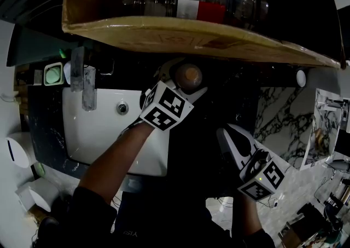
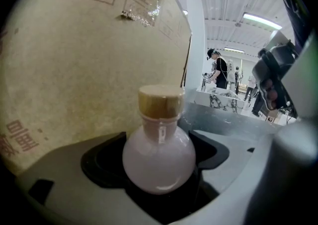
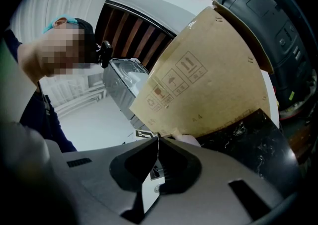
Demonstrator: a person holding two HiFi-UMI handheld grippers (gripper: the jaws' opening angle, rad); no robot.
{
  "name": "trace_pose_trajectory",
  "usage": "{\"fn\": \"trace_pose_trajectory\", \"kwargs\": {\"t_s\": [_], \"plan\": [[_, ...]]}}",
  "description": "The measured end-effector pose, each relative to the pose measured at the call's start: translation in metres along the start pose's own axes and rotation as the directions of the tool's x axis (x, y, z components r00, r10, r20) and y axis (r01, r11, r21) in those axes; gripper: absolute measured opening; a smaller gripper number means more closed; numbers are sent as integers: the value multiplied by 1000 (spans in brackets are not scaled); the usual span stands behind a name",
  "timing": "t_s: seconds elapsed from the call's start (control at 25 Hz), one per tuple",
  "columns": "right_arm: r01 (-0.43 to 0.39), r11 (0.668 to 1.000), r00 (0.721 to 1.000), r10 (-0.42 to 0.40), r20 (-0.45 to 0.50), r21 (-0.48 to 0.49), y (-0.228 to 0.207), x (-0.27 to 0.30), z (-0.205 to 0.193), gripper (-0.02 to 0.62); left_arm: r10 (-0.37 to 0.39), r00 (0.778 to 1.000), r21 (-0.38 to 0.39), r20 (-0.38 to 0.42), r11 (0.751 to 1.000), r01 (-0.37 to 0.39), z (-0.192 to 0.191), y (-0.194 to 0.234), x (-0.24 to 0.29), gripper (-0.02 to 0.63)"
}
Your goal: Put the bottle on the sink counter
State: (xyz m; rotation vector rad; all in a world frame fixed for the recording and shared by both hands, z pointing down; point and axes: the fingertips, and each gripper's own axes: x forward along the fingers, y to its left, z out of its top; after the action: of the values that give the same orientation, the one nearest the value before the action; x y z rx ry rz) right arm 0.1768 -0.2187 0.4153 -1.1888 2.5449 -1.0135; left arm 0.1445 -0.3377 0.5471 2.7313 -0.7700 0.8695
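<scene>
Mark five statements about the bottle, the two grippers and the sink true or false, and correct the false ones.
1. The left gripper is clamped on the bottle. True.
2. The bottle's cap is blue. False: it is tan.
3. The right gripper holds a second bottle. False: its jaws are together with nothing between them.
4. The bottle lies inside the white basin. False: in the head view it sits in the left gripper's jaws, off the basin's right edge.
5. A cardboard box fills the top of the head view. True.
</scene>
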Motion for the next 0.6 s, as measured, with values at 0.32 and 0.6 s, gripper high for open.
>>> {"fn": "trace_pose_trajectory", "kwargs": {"t_s": [0.32, 0.6], "plan": [[-3, 1000, 1000, 3, 3, -2, 5, 0, 1, 27, 11, 1000, 4, -6, 1000, -11, -1, 0, 0, 391], [-1, 1000, 1000, 1, 5, -5, 10, 1, 2, 28, 16, 1000, 3, -22, 1000, -16, -3, -1, 1, 391]]}}
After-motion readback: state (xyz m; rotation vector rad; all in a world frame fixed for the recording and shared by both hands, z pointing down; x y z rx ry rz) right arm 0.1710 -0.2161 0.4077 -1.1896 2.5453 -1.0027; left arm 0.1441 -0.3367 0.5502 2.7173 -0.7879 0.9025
